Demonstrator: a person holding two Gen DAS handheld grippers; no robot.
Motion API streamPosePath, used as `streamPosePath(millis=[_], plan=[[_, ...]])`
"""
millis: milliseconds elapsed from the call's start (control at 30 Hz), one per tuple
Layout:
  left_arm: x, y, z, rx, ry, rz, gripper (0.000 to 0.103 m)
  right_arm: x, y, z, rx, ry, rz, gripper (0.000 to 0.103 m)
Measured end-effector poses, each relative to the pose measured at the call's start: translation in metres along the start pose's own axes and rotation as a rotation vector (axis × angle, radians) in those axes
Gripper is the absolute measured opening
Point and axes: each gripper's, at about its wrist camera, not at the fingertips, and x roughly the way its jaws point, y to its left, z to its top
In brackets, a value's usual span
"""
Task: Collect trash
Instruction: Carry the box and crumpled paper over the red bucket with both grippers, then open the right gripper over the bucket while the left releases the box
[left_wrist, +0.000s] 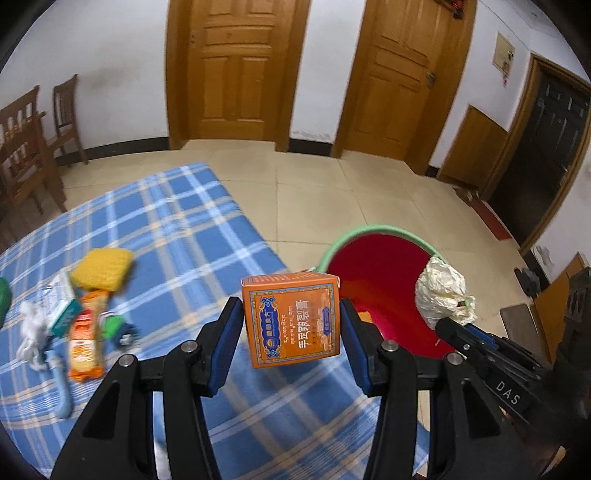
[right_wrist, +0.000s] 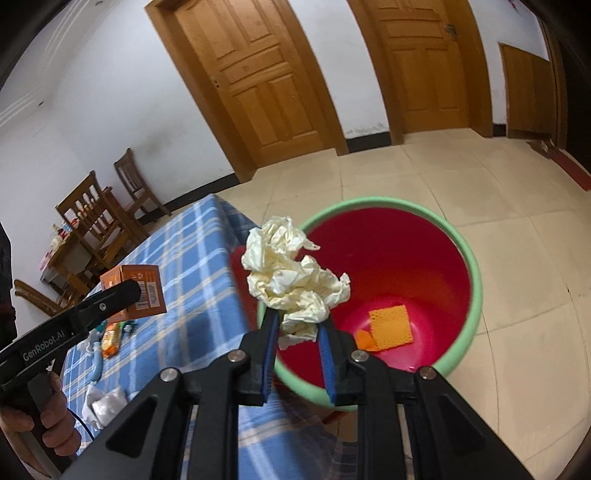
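My left gripper (left_wrist: 291, 314) is shut on an orange carton (left_wrist: 291, 319), held above the table's right edge; the same carton (right_wrist: 142, 286) shows at the left of the right wrist view. My right gripper (right_wrist: 297, 319) is shut on a crumpled cream paper wad (right_wrist: 291, 273), which hangs over the near rim of the red bin (right_wrist: 388, 258) with a green rim. That wad (left_wrist: 441, 295) and the bin (left_wrist: 373, 266) lie to the right in the left wrist view. An orange cloth (right_wrist: 391, 326) lies on the bin's bottom.
The blue plaid tablecloth (left_wrist: 177, 229) carries a yellow sponge (left_wrist: 101, 267), an orange snack packet (left_wrist: 86, 339), a small box, white tissue (left_wrist: 31, 328) and a light blue tube. Wooden chairs (left_wrist: 26, 147) stand at far left. Tiled floor and two wooden doors lie beyond.
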Motion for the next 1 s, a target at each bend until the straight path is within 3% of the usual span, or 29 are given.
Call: streamPosePath(millis=[467,533,633,1000], plan=[[0.059,-0.050,-0.002,0.080,0.091,-0.083,0.054,0.013,-0.056,0.002,0.126,0.024,-0.051,0.030],[0.063,-0.053,-0.002,0.082,0.098,-0.087,0.059,0.013,-0.060,0.002,0.136,0.023,-0.053,0.034],[0.064,-0.055,-0.001,0.073,0.097,-0.088,0.065,0.014,-0.063,0.001,0.145,0.025,-0.055,0.036],[0.047,-0.044,-0.001,0.033,0.081,-0.074,0.066,0.008,-0.062,-0.002,0.145,0.023,-0.040,0.038]])
